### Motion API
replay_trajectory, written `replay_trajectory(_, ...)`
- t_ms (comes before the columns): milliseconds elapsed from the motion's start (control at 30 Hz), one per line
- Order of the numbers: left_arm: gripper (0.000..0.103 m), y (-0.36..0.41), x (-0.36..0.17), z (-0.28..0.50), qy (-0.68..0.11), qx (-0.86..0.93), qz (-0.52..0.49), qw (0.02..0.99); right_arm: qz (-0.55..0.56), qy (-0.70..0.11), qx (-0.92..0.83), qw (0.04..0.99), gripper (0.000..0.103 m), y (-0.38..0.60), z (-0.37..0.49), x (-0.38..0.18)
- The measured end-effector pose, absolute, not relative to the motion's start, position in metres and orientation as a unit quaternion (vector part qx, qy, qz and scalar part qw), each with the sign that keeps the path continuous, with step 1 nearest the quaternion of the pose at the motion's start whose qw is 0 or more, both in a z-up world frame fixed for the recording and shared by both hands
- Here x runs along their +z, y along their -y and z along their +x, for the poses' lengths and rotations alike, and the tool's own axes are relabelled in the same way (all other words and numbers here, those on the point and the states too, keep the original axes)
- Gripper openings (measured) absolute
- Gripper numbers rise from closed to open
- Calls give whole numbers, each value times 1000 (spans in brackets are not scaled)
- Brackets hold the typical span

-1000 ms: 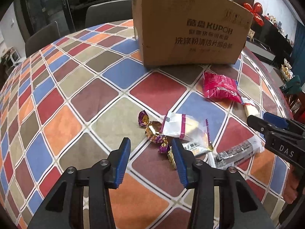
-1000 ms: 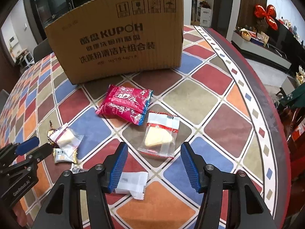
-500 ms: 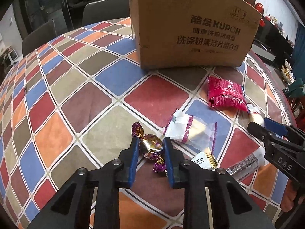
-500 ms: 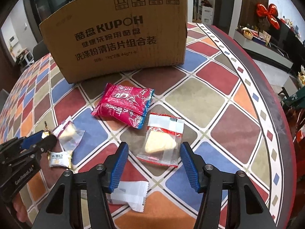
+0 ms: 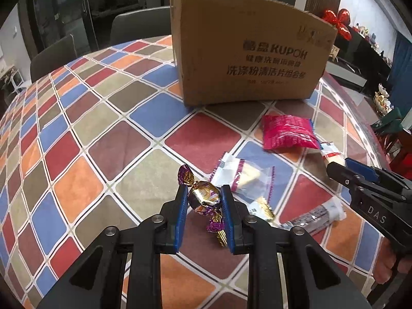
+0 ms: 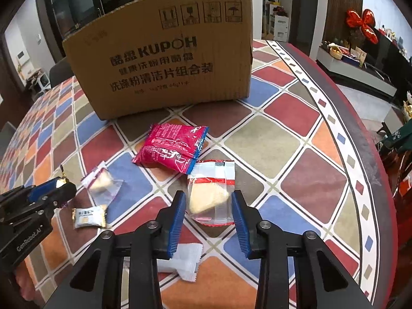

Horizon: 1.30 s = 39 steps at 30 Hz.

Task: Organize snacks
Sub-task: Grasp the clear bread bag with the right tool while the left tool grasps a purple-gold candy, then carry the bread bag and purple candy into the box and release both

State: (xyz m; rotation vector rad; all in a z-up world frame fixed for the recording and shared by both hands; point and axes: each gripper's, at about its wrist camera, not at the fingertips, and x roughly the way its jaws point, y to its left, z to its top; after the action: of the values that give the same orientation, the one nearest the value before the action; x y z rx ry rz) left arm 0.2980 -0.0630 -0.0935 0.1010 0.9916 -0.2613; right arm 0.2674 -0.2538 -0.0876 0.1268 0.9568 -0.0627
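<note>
My left gripper [image 5: 204, 197] is shut on a gold-and-purple wrapped candy [image 5: 203, 197] and holds it above the tablecloth. A brown cardboard box [image 5: 247, 56] stands at the back, also in the right wrist view [image 6: 164, 59]. My right gripper [image 6: 208, 206] has its jaws on either side of a clear red-striped pack with a yellow cake [image 6: 209, 193]; whether the pads touch it does not show. A pink snack bag [image 6: 172, 149] lies just beyond it. In the left wrist view the right gripper [image 5: 365, 182] shows at the right.
On the checked tablecloth [image 5: 103, 134] lie a clear purple-striped pack [image 5: 242, 177], a small gold-edged packet [image 6: 88, 216], a dark wafer bar [image 5: 314, 216] and a white packet [image 6: 182, 260]. The table's red rim [image 6: 368, 154] curves along the right. Chairs [image 5: 139, 25] stand behind.
My left gripper closed on the wrapped candy and lifted it off the table. My right gripper moved forward around the cake pack and its jaws narrowed.
</note>
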Motion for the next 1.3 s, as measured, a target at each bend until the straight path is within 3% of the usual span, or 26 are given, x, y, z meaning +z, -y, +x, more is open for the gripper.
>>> replay_trajectory(667, 26, 77, -19, 268, -398, -173, 41, 900, 95, -384, -1, 919, 37, 261, 235, -23)
replay_trajectory(1300, 26, 90, 69, 291, -309, -199, 71, 927, 79, -306, 38, 948, 37, 260, 255, 56)
